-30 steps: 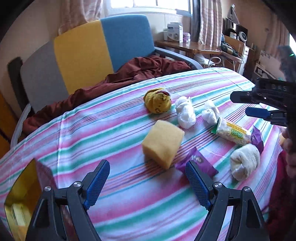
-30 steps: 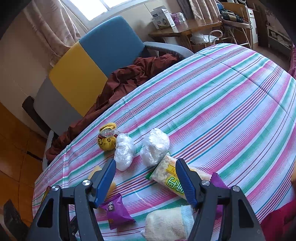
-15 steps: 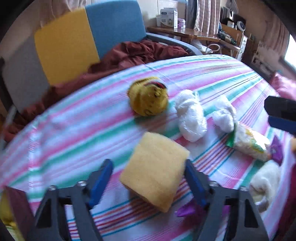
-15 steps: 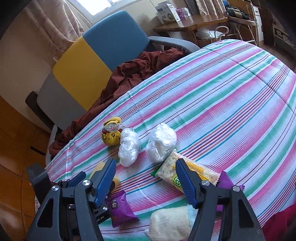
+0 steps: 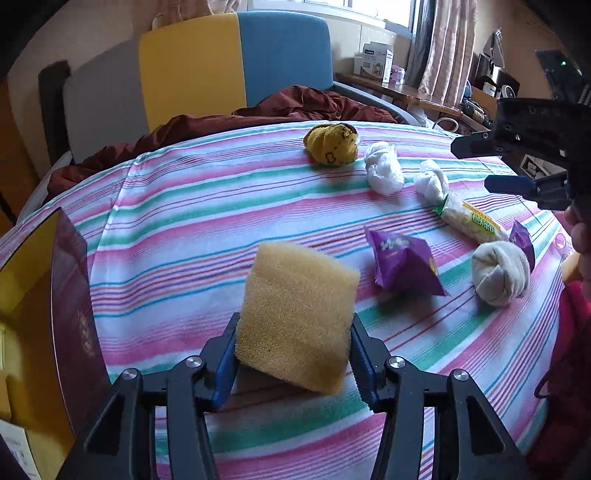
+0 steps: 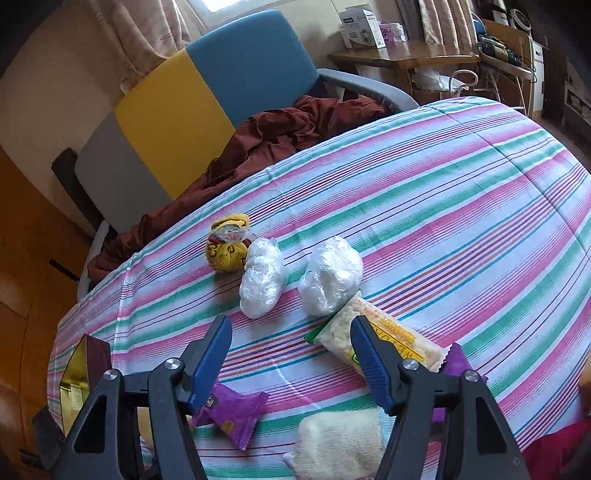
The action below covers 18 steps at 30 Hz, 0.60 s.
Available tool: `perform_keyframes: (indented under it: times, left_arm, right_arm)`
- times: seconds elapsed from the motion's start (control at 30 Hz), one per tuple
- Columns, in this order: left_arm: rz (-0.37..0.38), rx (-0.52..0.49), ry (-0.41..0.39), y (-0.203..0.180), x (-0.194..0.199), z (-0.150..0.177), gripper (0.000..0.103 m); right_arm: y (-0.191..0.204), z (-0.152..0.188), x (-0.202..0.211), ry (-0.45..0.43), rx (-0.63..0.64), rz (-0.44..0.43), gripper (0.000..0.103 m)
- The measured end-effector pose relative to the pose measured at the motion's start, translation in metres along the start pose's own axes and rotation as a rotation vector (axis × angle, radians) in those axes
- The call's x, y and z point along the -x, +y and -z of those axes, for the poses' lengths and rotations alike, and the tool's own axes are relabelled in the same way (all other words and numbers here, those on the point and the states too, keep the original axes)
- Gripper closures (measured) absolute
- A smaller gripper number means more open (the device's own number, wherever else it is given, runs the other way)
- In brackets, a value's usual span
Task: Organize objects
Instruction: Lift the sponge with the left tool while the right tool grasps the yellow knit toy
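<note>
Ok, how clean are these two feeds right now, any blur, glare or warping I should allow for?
Left wrist view: sponge slightly soft at its top edge, window blown out, dark corners. Right wrist view: sharp, striped cloth bulges from fisheye, light soft, only faint shadows under the plastic-wrapped bundles.

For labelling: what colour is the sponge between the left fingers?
Yellow sponge; clearest in the left wrist view.

The left gripper (image 5: pixel 293 349) is closing its blue fingers (image 5: pixel 226 354) on a yellow foam sponge block (image 5: pixel 297 317) above the striped bedspread (image 5: pixel 192 206); a purple snack packet (image 5: pixel 400 266) lies just beside.
</note>
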State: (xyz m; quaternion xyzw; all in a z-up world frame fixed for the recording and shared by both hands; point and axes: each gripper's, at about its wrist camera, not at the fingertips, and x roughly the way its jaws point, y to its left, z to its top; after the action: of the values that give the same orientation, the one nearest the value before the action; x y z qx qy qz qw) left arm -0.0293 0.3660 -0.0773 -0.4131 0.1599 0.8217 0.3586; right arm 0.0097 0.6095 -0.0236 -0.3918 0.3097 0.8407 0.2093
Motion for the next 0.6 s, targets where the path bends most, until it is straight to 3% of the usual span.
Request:
perform_keyframes:
  times: [0.27, 0.43, 0.6]
  left_arm:
    - [0.020, -0.010, -0.042, -0.001, -0.003, 0.005, 0.051]
    - [0.036, 0.001, -0.051, 0.003, -0.005, 0.005, 0.051]
    - [0.043, 0.008, -0.060, 0.003, -0.005, 0.006, 0.051]
  right_arm:
    - [0.031, 0.002, -0.019, 0.065, 0.112, -0.004, 0.035]
    - [0.064, -0.028, -0.042, 0.061, 0.195, 0.007, 0.035]
    - [0.096, -0.061, -0.087, 0.087, 0.279, 0.083, 0.035]
